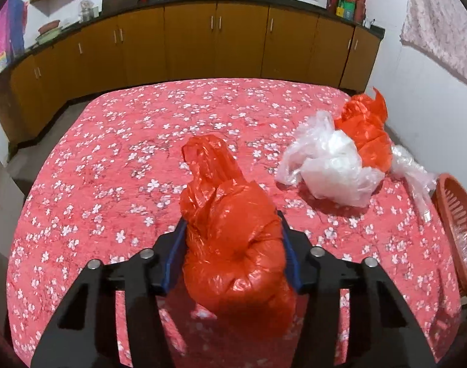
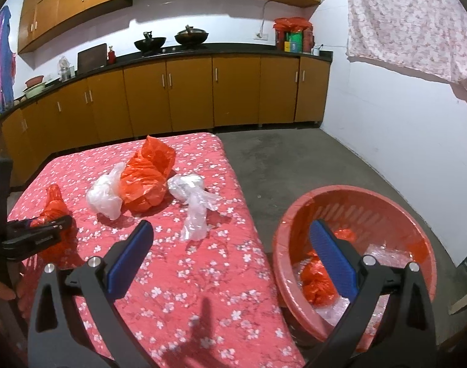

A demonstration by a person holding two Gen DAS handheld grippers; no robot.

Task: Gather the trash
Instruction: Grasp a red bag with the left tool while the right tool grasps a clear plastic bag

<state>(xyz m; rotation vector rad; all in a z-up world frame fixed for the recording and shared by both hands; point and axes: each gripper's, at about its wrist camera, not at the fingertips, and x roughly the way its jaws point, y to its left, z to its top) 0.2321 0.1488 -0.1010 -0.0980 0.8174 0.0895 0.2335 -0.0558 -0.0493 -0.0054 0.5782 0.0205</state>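
The left gripper (image 1: 232, 239) has its fingers (image 1: 176, 245) pinched on a red bag (image 1: 233, 245), low over the flowered surface (image 1: 111, 168), likely to carry it off. More bags (image 2: 141, 181) lie mid-surface. The right gripper (image 2: 230, 257) hangs wide open and empty by the basket (image 2: 417, 245), which already holds trash beside the surface.
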